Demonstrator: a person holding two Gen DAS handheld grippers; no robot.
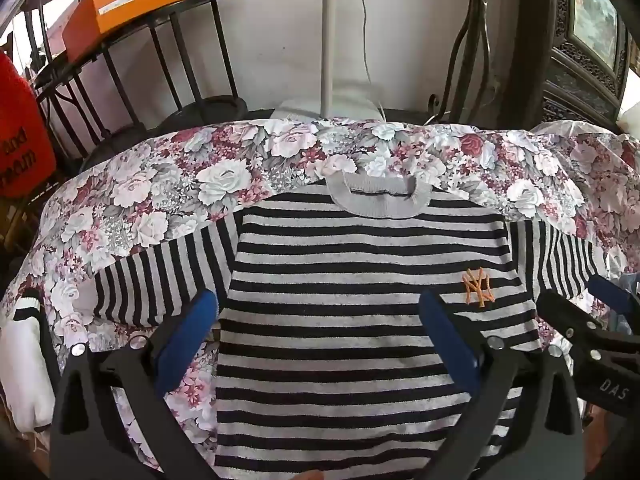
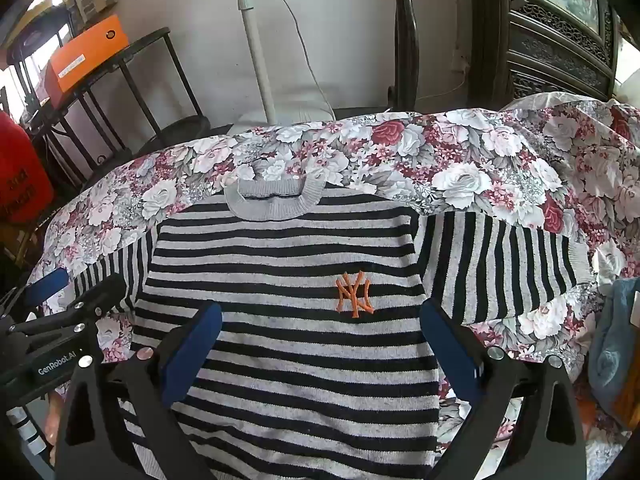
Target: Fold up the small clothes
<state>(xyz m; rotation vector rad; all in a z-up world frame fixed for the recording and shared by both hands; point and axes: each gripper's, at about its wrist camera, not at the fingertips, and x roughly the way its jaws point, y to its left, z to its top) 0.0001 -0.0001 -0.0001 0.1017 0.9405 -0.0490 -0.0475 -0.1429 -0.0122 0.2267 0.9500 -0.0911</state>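
A small grey and black striped sweater [image 1: 360,264] [image 2: 288,264] lies flat, front up, on a floral cloth [image 1: 160,196] [image 2: 460,168], with both sleeves spread sideways and its grey collar [image 1: 380,196] at the far side. An orange embroidered logo [image 2: 354,292] marks its chest. My left gripper [image 1: 320,312] hovers open over the sweater's left part, with nothing between its blue pads. Over the middle of the sweater my right gripper [image 2: 320,320] stands open too, empty. Each gripper shows at the edge of the other's view.
A white garment [image 1: 24,360] lies at the table's left edge and a blue cloth [image 2: 612,340] at the right. Behind the table stand a black metal rack with an orange box [image 1: 124,4], a white lamp pole [image 1: 328,40] and a dark carved cabinet [image 2: 560,40].
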